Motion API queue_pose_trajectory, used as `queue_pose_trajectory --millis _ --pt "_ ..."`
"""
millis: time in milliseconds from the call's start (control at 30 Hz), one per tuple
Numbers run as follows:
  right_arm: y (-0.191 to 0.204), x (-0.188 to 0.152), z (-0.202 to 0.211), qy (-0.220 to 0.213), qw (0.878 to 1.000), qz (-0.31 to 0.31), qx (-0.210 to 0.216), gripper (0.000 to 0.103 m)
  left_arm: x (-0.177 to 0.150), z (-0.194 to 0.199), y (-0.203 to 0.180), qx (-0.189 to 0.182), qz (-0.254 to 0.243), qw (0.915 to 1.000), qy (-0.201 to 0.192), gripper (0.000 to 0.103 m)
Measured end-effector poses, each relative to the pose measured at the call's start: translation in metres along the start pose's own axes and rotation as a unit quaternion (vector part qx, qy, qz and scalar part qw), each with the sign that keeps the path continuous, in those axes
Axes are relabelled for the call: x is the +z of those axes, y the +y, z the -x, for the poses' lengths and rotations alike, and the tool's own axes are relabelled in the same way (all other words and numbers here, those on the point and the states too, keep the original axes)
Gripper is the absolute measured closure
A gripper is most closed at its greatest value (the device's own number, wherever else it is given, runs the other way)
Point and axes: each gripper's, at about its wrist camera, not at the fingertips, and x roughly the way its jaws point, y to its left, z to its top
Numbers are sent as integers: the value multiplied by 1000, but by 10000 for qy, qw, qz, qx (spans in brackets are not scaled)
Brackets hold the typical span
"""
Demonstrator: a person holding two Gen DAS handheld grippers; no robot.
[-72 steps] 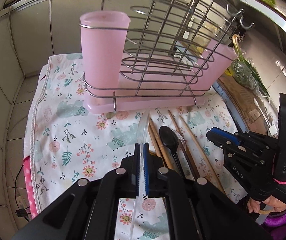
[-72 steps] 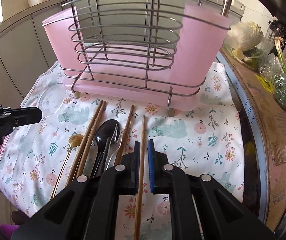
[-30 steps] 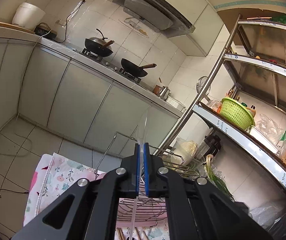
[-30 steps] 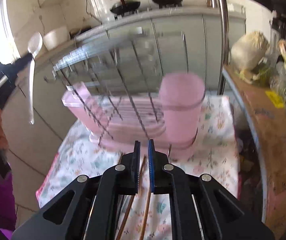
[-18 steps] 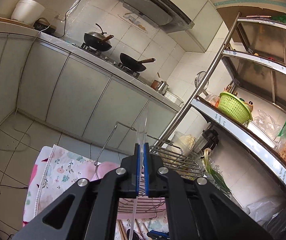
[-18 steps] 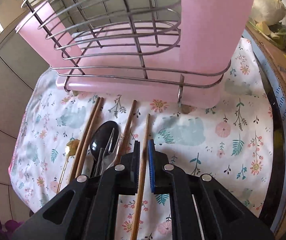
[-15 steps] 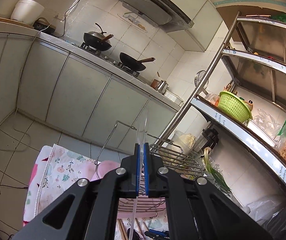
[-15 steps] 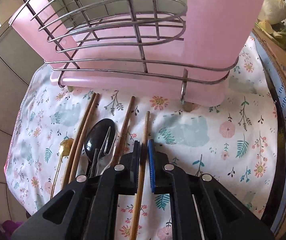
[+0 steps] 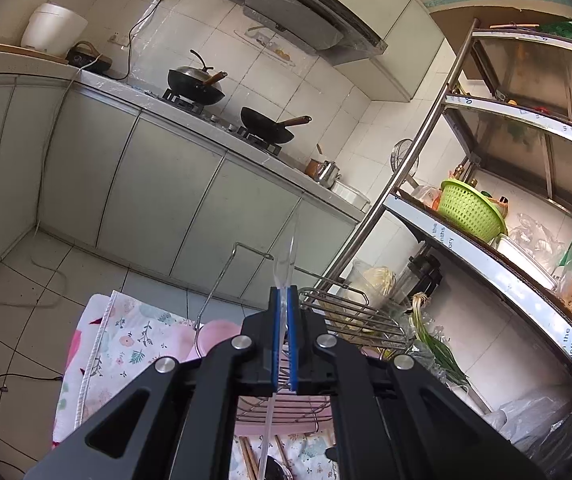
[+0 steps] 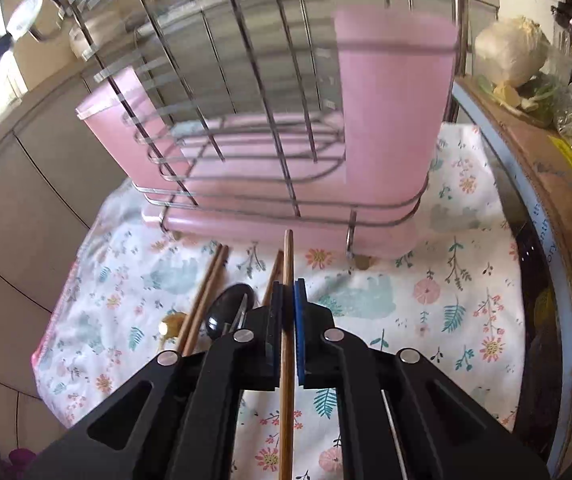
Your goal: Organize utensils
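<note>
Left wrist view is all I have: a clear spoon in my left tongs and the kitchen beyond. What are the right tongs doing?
Observer: The right tongs are shut on one wooden chopstick, whose tip points at the wire rack.
Operator: Where are the rack's cups?
Observer: One pink cup stands at the rack's right end in the right wrist view, and a second pink cup stands at its left end.
Operator: What lies on the cloth?
Observer: A pair of chopsticks, a black spoon and a single chopstick lie on the floral cloth.
</note>
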Motion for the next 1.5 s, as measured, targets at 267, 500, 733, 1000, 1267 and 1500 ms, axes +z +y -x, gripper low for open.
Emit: queue_pose_trajectory --millis 267,500,733,1000,1267,1500 --pt "-5 52 121 -2230 9742 64 353 97 11 -9 -10 63 -149 9993 -325 100" --pt "-17 110 177 -3548 9346 109 208 97 27 -42 -10 321 -294 9967 -688 100" --pt "-23 162 199 -4123 9107 226 -117 97 32 -75 -9 587 -704 9904 -1034 100" --pt "-36 167 150 -3755 9253 241 -469 97 -1 -103 4 832 -867 9866 -1104 100" --pt "-59 148 97 -2686 9626 -279 -219 97 -28 -104 21 752 -634 9943 -407 100" --pt "-66 140 76 -2111 9762 -469 -146 97 -33 -108 32 816 -419 9956 172 95"
